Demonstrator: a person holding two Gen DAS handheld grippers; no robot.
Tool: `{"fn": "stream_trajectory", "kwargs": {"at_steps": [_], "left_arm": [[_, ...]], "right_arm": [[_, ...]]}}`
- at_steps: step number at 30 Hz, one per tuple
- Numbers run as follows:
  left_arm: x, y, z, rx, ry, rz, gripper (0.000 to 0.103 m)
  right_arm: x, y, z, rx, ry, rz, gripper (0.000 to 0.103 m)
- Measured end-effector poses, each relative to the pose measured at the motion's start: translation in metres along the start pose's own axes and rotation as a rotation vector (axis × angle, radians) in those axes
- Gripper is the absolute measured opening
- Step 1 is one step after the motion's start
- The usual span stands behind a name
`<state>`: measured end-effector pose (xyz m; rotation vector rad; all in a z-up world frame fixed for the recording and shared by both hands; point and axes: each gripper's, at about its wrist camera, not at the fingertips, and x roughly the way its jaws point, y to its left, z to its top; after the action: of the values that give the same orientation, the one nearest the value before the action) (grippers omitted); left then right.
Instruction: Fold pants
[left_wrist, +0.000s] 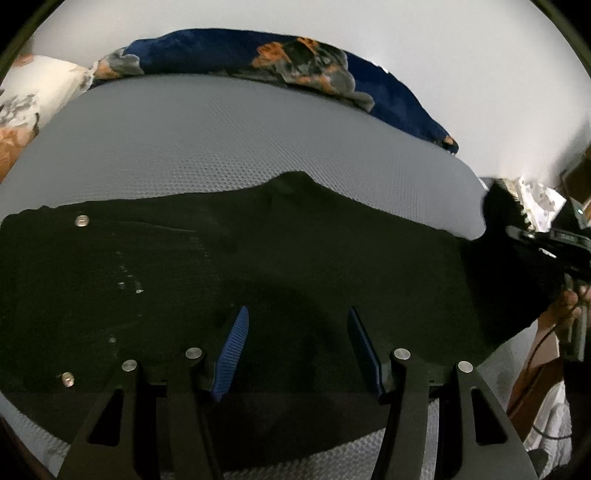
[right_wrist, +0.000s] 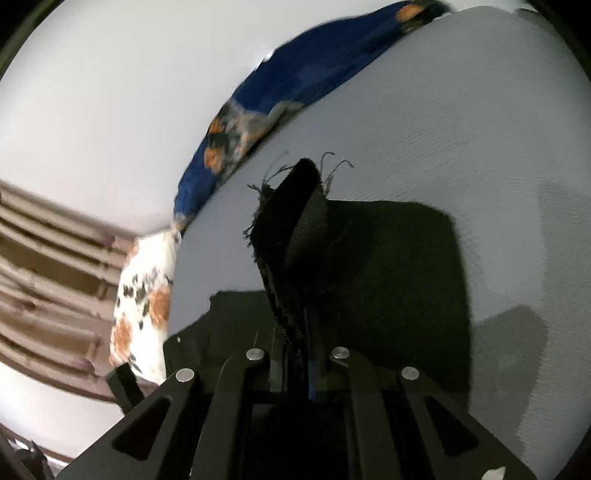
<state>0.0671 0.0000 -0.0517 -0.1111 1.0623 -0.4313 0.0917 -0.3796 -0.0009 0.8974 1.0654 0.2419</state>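
Left tool (left_wrist: 297, 343): blue pads apart, nothing between them, hovering just above the black pants (left_wrist: 258, 266), which lie spread flat across the near part of the grey textured mattress (left_wrist: 221, 140), metal buttons visible toward the left side. Right tool (right_wrist: 301, 354): jaws together, clamped on a frayed hem of the pants (right_wrist: 291, 236), which stands lifted off the bed with loose threads at its tip while the rest of the fabric stays on the mattress. Farther back, a blue floral blanket (left_wrist: 332, 62) lies bunched along the mattress's far edge against the white wall (left_wrist: 461, 55).
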Motion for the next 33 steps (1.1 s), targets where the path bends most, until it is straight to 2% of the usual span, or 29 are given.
{"fn": "stream_trajectory", "kwargs": {"at_steps": [7,11,19,24,27,29,31,33], "left_arm": [[-0.017,0.011,-0.005,0.0,-0.028,0.013,0.057],[-0.021,0.017,-0.006,-0.001,-0.018,0.005,0.057],[-0.03,0.028,-0.007,-0.024,-0.032,-0.017,0.057],[-0.033,0.034,-0.007,-0.041,-0.042,-0.037,0.057],[-0.034,0.036,-0.007,-0.053,-0.048,-0.045,0.057],[-0.036,0.039,-0.007,-0.072,-0.059,-0.059,0.057],[-0.037,0.04,-0.006,-0.082,-0.061,-0.068,0.057],[-0.037,0.042,-0.005,-0.088,-0.062,-0.075,0.057]], "right_arm": [[0.068,0.043,-0.012,-0.067,0.106,0.01,0.008],[0.092,0.059,-0.023,-0.098,0.153,0.008,0.008],[0.142,0.093,-0.048,-0.187,0.234,-0.043,0.008],[0.159,0.102,-0.057,-0.237,0.255,-0.087,0.008],[0.167,0.106,-0.062,-0.26,0.27,-0.118,0.015],[0.171,0.108,-0.065,-0.265,0.28,-0.123,0.025],[0.171,0.115,-0.067,-0.285,0.281,-0.119,0.03],[0.169,0.118,-0.066,-0.285,0.287,-0.109,0.031]]}}
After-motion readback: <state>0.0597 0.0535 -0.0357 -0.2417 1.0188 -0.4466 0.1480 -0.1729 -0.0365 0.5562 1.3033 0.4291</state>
